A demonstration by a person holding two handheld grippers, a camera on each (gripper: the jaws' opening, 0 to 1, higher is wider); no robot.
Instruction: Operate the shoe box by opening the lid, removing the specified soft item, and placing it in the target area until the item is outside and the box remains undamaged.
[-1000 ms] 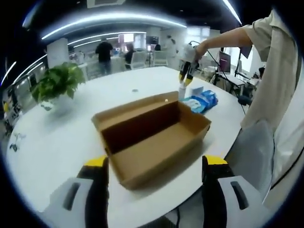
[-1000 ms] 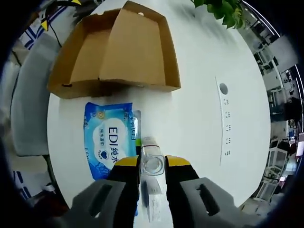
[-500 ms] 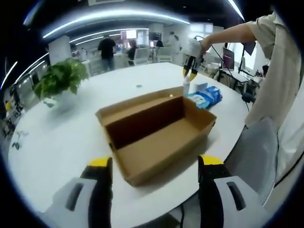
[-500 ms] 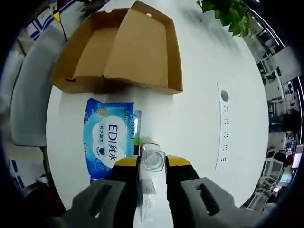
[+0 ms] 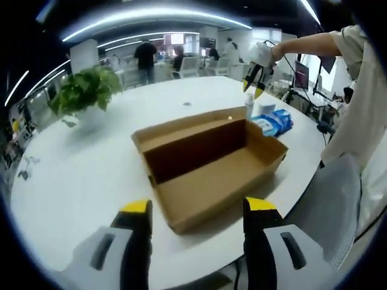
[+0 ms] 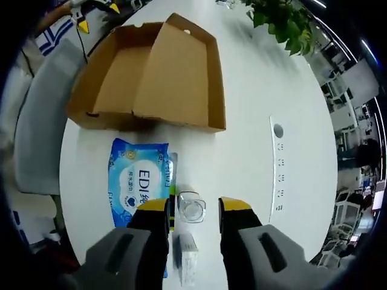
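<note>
While the left gripper [image 5: 196, 211] hangs at the near edge of the white table [image 5: 78, 163], its yellow-tipped jaws stand wide apart with nothing between them, framing the near end of the open cardboard shoe box [image 5: 211, 163]. That box sits with its lid folded back on the far side; its inside looks bare, brown card all the way along.

Beyond the box, to the right, a small clear bottle [image 5: 248, 107] stands upright on the table, and just beside it lies the blue wet-wipe pack [image 5: 275, 121], the soft item, outside the box. Above the bottle the right gripper [image 5: 256, 84] hovers in a person's hand, with an arm and a pale sleeve reaching in from the right.

From the right gripper view, looking down, the jaws of the right gripper [image 6: 193, 208] are parted on either side of the bottle [image 6: 191, 207], whose cap sits between the tips; a gap seems to show on each side, though the angle makes contact hard to rule out. The wipe pack [image 6: 138, 181] lies flat to the left of the bottle, just short of the box [image 6: 151, 75]. A potted plant [image 5: 81, 93] stands on the far left of the table, and a strip of sockets [image 6: 279, 169] is set into the tabletop.
</note>
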